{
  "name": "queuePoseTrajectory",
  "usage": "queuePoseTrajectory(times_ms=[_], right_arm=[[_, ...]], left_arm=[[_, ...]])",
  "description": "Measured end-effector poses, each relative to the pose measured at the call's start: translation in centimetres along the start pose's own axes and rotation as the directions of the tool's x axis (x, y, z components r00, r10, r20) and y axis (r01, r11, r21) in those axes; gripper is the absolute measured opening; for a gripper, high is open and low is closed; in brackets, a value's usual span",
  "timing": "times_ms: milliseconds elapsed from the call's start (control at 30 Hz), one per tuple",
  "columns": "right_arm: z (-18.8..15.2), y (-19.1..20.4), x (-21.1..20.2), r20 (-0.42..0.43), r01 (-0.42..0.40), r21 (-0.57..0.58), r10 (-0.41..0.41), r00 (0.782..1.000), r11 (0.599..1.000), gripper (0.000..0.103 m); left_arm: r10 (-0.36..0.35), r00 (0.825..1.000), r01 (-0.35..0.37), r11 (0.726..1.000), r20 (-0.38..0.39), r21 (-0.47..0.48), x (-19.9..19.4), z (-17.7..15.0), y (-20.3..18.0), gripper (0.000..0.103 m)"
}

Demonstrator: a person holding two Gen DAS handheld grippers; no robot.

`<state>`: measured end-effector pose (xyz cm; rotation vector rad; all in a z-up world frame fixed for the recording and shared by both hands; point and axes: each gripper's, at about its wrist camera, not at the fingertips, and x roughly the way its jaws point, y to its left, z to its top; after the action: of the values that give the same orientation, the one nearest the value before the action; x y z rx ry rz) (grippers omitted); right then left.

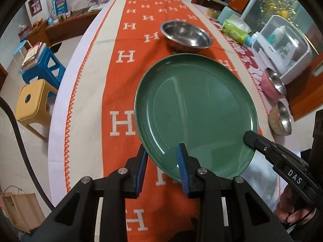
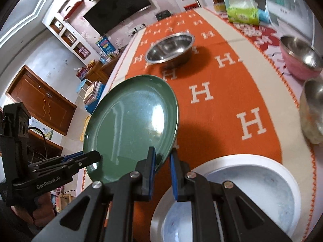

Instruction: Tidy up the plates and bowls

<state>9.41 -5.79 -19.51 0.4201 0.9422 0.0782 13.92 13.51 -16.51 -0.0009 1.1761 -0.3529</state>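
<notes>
While both claws pinch its rim, green plate (image 1: 193, 109) gleams glossy, tilted.

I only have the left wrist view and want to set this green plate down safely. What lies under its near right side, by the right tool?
Observer: A white dish sits on the tablecloth just below the right tool, beside the green plate.
Operator: Is that tool properly on the plate? I see only its tip.
Observer: Yes. Its blue pads sit on either side of the plate's rim, closed on it.
</notes>
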Motion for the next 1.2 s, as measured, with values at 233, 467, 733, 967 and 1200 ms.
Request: queuePoseTrajectory(times_ms=[233,467,733,967,1200], right_arm=[[-1.3,1.0,-3.8,0.081,0.017,-0.037,-0.014,0.997,0.999,0.013],[-4.0,1.2,-7.9,0.159,0.024,-0.026,-0.020,0.987,0.999,0.013],[-7.6,0.7,-11.5,0.210,0.049,-0.013,-0.046,0.977,0.999,0.014],[-10.3,0.1,-13.6,0.220,0.106,-0.002,-0.103,0.970,0.994,0.014],[-12.3,-1.2,-14.8,0.209,0.159,0.029,-0.161,0.964,0.987,0.014]], left_arm=[[-0.031,0.997,0.029,0.999,0.065,0.030,-3.2,-1.9,-1.2,0.028],[-0.077,0.991,0.069,0.995,0.111,0.071,-5.9,-4.9,-3.1,0.028],[-0.126,0.985,0.112,0.987,0.121,0.115,-7.5,-8.3,-5.2,0.028],[-0.160,0.983,0.144,0.976,0.094,0.162,-7.8,-10.5,-7.3,0.028],[-0.178,0.983,0.165,0.964,0.042,0.207,-6.7,-11.6,-9.4,0.028]])
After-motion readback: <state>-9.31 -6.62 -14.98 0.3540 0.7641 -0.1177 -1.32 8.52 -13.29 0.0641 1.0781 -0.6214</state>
